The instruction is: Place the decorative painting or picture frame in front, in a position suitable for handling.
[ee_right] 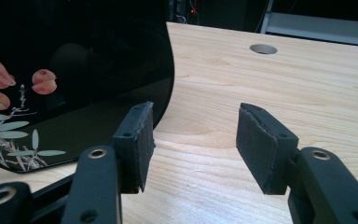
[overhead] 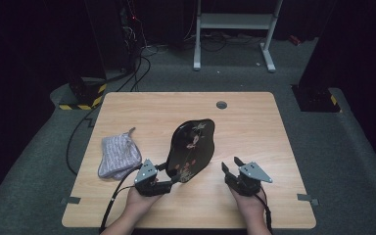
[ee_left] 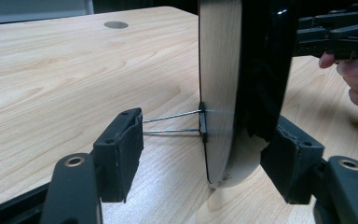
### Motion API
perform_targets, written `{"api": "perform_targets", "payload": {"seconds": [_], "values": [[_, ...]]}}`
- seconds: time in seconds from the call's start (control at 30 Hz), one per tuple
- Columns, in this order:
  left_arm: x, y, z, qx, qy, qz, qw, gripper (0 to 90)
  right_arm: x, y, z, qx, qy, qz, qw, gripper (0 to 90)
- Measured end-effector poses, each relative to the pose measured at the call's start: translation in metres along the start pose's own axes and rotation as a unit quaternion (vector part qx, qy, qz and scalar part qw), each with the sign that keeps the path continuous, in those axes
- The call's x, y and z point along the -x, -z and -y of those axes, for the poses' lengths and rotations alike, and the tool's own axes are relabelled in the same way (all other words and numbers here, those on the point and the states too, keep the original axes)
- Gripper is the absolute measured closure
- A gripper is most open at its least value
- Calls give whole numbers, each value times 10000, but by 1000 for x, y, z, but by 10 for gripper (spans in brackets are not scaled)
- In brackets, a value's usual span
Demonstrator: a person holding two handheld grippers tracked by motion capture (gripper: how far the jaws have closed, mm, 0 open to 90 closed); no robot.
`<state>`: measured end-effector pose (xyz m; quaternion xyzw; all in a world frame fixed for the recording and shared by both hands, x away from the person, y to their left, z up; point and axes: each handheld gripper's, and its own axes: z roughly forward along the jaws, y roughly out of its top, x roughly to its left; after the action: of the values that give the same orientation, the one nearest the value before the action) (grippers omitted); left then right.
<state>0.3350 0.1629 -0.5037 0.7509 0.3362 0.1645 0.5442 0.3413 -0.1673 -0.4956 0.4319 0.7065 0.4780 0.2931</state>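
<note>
A glossy black leaf-shaped plate (overhead: 191, 149) painted with pink flowers and pale leaves stands on edge near the table's front, leaning on a thin wire stand (ee_left: 172, 123). My left gripper (overhead: 172, 175) lies low at its lower left and is open, with one jaw on each side of the plate's bottom rim (ee_left: 223, 154). The left pad (ee_left: 121, 154) is well clear of the plate's back. My right gripper (overhead: 230, 164) rests to the plate's right, open with nothing between its pads. In the right gripper view the painted face (ee_right: 74, 70) fills the left, beside that gripper (ee_right: 193, 140).
A grey-lilac knitted pouch (overhead: 119, 155) lies on the wooden table (overhead: 254, 127) to the left of the plate. A round cable hole (overhead: 221, 104) sits near the far edge. Beyond the table are floor cables and a white metal frame (overhead: 235, 22).
</note>
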Motion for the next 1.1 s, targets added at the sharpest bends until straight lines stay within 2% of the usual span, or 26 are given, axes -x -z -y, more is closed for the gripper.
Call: {"api": "perform_targets", "payload": {"seconds": [0.17, 0.23, 0.37, 0.47, 0.57, 0.7, 0.9, 1.0, 1.1], "values": [[1, 0, 0, -3, 59, -40, 10000, 339, -3, 0, -1, -23, 20, -33, 10000, 465], [1, 2, 0, -23, 12, -35, 10000, 345, -3, 0, -1, -38, 4, -60, 10000, 471], [-1, 3, -1, 21, 111, -101, 9999, 330, -1, 0, -2, -91, -64, -219, 9997, 492], [-1, 3, 0, 4, 98, -131, 9999, 318, 1, -1, -2, -115, -121, -250, 9995, 468], [-1, 3, 0, -13, 31, -172, 9998, 318, 1, -1, -2, -171, -18, -165, 9997, 434], [-5, 5, 1, 8, 41, -227, 9997, 321, 2, -1, -1, -288, 15, -170, 9994, 383], [-8, 5, 1, 18, 58, -247, 9997, 324, 5, 0, -3, -527, 110, -197, 9984, 356], [-10, 6, 1, 43, 85, -305, 9995, 325, 6, 0, -3, -457, 111, -242, 9986, 340], [-13, 6, 1, 72, 110, -359, 9993, 324, 5, 0, -3, -529, 150, -282, 9981, 336]]}}
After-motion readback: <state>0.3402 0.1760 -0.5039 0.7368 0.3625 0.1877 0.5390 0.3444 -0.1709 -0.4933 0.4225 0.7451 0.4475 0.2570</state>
